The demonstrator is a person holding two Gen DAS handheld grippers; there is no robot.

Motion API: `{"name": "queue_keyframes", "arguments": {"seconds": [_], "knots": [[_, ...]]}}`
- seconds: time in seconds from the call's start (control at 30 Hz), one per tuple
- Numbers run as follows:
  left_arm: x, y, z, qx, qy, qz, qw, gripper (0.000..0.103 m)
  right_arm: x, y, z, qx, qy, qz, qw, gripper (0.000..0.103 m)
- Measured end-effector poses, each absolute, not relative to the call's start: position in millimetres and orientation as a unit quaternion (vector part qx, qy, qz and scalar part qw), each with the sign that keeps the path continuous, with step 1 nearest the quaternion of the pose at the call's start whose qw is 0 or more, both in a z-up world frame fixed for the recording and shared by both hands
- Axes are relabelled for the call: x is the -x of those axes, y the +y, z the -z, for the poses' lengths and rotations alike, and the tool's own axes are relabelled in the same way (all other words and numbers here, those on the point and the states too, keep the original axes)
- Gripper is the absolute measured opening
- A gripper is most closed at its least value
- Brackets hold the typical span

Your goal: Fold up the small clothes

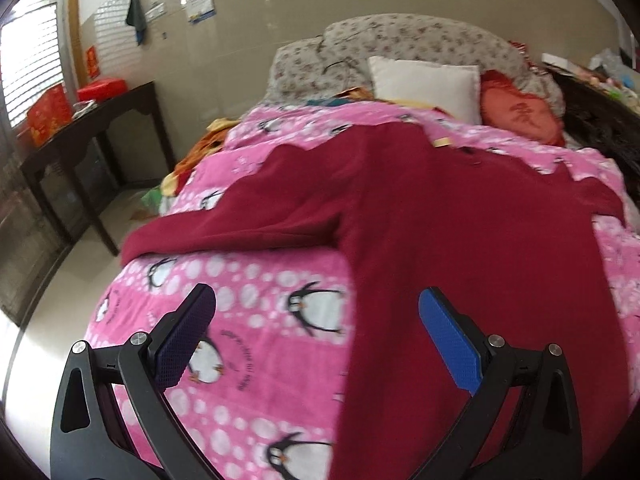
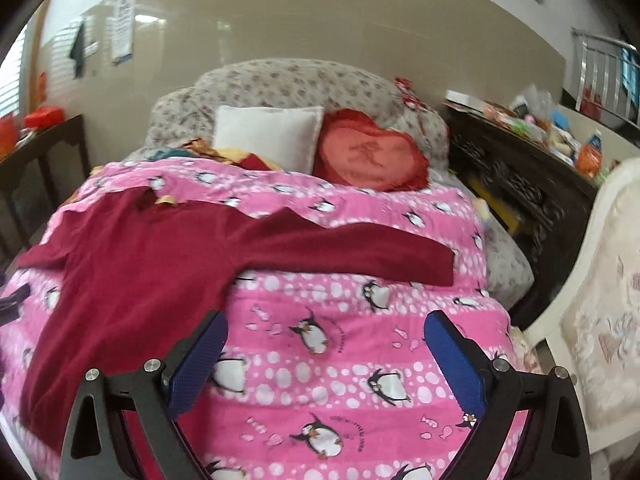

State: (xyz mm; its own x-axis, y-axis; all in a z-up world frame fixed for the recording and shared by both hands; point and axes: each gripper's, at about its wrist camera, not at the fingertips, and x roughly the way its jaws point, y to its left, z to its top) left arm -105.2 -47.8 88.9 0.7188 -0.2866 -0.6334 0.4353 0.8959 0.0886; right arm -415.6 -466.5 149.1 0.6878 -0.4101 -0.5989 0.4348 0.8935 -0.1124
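Red top lies flat on the pink quilt, sleeves spread to either side, hem toward me. I judge folding not yet begun.

Left gripper: jaws released, empty, hovering above the garment's left edge near the hem. Right gripper: jaws released, empty, over bare quilt just beside the body, below the right sleeve.

Plan: pinch each sleeve near its cuff, taking only the one layer and none of the quilt, then carry it across the chest and lay it flat. Pillows well beyond, no obstruction.
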Motion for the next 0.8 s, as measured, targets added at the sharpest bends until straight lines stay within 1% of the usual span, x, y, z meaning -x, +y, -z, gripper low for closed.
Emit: {"name": "queue_keyframes", "arguments": {"seconds": [0.2,0.4,0.67,0.8], "knots": [[123.5,-68.2,-102.2,-0.113,0.310,0.230,0.916,0.102,404.8,-440.6,-146.3,-0.031,0.323,0.182,0.928,0.098],[122.3,-84.2,-104.9,-0.099,0.319,0.248,0.909,0.102,364.1,-411.4,-136.9,-0.045,0.323,0.131,0.936,0.098],[100.5,-96.9,-98.0,-0.078,0.328,0.248,0.908,0.102,288.7,-367.7,-114.0,-0.042,0.325,0.100,0.939,0.098],[78.5,-103.0,-94.5,-0.062,0.335,0.245,0.908,0.102,258.1,-363.4,-110.8,-0.059,0.322,0.100,0.939,0.098]]}}
